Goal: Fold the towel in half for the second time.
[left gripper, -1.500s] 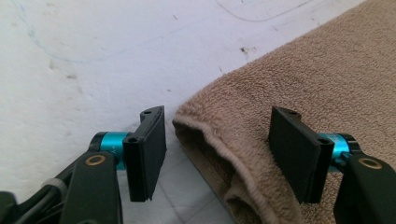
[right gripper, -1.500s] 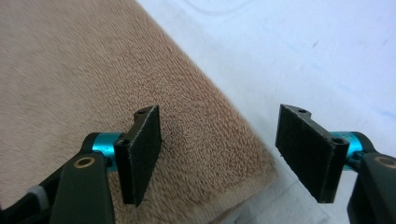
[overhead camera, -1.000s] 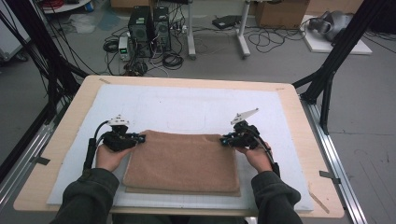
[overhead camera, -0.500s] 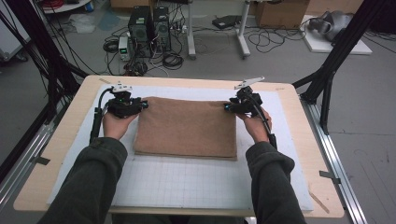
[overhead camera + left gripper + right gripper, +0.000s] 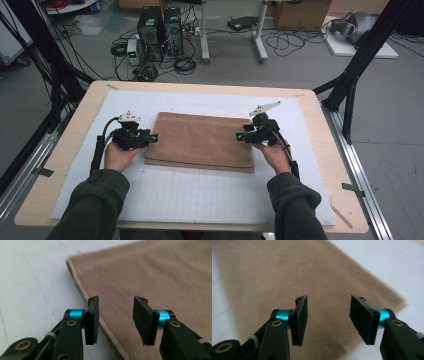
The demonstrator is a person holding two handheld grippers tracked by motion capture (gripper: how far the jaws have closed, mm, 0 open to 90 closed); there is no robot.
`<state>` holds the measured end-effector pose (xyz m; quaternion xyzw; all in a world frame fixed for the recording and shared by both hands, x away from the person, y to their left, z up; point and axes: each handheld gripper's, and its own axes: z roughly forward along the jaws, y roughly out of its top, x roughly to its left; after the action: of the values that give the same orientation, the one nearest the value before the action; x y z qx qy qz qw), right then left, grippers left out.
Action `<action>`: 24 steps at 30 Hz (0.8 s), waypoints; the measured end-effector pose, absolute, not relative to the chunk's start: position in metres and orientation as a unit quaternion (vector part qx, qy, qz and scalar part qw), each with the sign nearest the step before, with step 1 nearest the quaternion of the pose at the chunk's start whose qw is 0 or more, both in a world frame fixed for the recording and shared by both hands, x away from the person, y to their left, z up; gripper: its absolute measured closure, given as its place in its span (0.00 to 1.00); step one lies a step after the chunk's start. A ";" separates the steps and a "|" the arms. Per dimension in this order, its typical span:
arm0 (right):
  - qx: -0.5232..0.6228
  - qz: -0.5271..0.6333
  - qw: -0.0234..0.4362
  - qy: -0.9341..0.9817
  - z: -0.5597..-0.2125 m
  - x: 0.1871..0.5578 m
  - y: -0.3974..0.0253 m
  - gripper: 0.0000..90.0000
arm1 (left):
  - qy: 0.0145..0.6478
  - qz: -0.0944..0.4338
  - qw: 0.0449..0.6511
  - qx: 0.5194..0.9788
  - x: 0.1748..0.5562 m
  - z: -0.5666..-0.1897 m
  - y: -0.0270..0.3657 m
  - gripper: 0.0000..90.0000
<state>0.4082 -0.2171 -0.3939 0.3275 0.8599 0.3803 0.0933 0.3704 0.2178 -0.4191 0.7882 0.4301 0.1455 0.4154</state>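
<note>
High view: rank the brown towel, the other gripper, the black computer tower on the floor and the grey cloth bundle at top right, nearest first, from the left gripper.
From the left gripper:
1. Brown towel, right at its jaws, mid-table.
2. Right gripper, across the towel at its right edge.
3. Black computer tower, on the floor beyond the table's far edge.
4. Grey cloth bundle, far floor, top right.

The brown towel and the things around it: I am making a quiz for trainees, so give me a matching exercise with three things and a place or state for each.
Things:
1. brown towel
2. left tongs
3. right tongs

Places or states:
A. open, at the towel's right edge
B. folded flat on the white mat
C. open, at the towel's left edge

Pairs: 1-B, 2-C, 3-A
</note>
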 end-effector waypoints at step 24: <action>0.331 0.380 0.093 0.859 -0.426 0.369 -0.221 0.39 | 0.414 0.158 0.426 0.789 0.334 -0.432 0.221 0.56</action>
<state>0.3690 -0.2207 -0.4255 0.3307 0.8588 0.3801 0.0929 0.3342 0.2214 -0.4316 0.7890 0.4141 0.1579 0.4256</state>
